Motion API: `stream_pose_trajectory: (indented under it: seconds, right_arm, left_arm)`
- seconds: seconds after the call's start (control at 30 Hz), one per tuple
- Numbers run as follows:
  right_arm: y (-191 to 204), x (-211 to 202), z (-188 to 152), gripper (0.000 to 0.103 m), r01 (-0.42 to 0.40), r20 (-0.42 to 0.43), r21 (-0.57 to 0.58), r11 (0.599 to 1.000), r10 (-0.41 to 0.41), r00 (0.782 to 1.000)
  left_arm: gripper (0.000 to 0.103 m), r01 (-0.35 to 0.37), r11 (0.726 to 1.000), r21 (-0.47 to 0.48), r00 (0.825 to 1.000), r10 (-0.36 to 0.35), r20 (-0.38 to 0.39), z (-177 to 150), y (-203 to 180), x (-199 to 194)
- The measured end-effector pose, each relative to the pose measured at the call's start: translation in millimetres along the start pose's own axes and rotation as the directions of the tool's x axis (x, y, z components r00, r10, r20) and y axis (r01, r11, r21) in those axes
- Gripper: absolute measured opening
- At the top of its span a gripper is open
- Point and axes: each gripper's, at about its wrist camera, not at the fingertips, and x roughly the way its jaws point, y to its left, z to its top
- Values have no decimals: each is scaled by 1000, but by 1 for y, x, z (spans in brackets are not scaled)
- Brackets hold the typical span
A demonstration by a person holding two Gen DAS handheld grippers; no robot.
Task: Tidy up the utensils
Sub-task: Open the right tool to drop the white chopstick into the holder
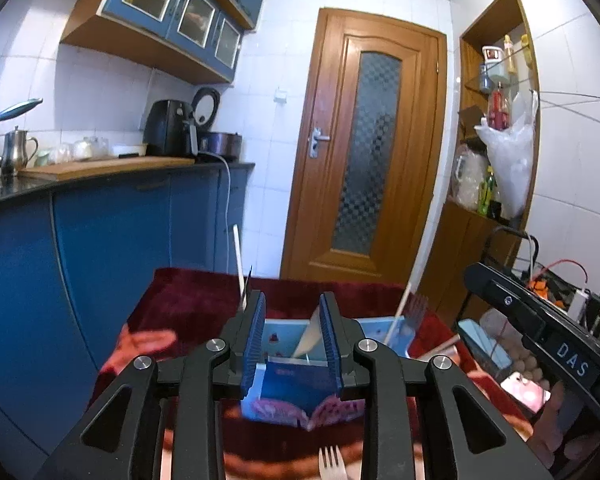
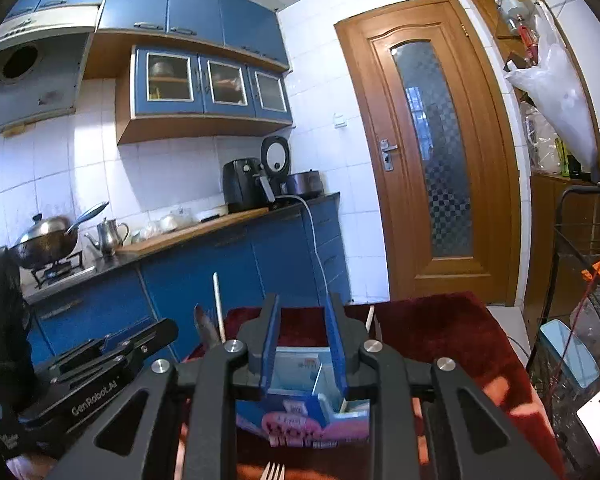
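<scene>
Red cloth (image 1: 188, 304) — fork (image 1: 330, 462) probably beneath both parted, empty tongs (image 1: 292, 344) (image 2: 304, 350).

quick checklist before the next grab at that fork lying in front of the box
1. Left gripper empty, jaws apart: ok.
2. Right gripper empty, jaws apart: ok.
3. Fork free on the red cloth, nothing on it: ok.
4. Blue box upright, utensils standing in it: ok.
5. Free compartment for the fork: cannot tell.
6. Fork handle direction: cannot tell, cut off at the picture's edge.
</scene>
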Motion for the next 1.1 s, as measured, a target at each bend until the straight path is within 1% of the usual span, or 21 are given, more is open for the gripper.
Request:
stream_pose_trajectory:
  seconds: [0.1,0.27,0.4,0.47,0.6,0.67,0.8,1.1]
  right_arm:
    - [0,-6,-8,26,-7,-41,6,1000,7,999]
    - [-4,-15,-23,26,-31,-112,39,999,35,993]
    - [-6,-19,-37,26,-32,-154,45,998,38,987]
    - [-8,-20,-44,27,-32,-177,57,998,41,983]
    - [-14,-23,-58,27,-9,-220,64,998,23,975]
    - [-16,-24,-63,27,-2,-232,66,998,17,973]
    - [-23,-23,-75,31,10,-268,72,997,9,963]
    - [-36,-21,-96,32,35,-330,90,995,-3,944]
  left_arm:
    - [31,2,1000,7,1000,-2,-31,-7,-1,-7]
    - [36,7,999,40,998,-5,-57,-18,-4,-18]
    - [37,11,999,43,995,-6,-99,-26,-5,-23]
    - [42,14,999,43,993,-9,-118,-30,-4,-24]
    - [43,22,999,36,987,-16,-158,-40,-4,-22]
    - [43,24,999,29,983,-18,-182,-47,-4,-20]
    - [43,13,1000,25,974,-7,-227,-59,-4,-14]
    - [43,17,1000,12,936,-12,-351,-86,-6,6]
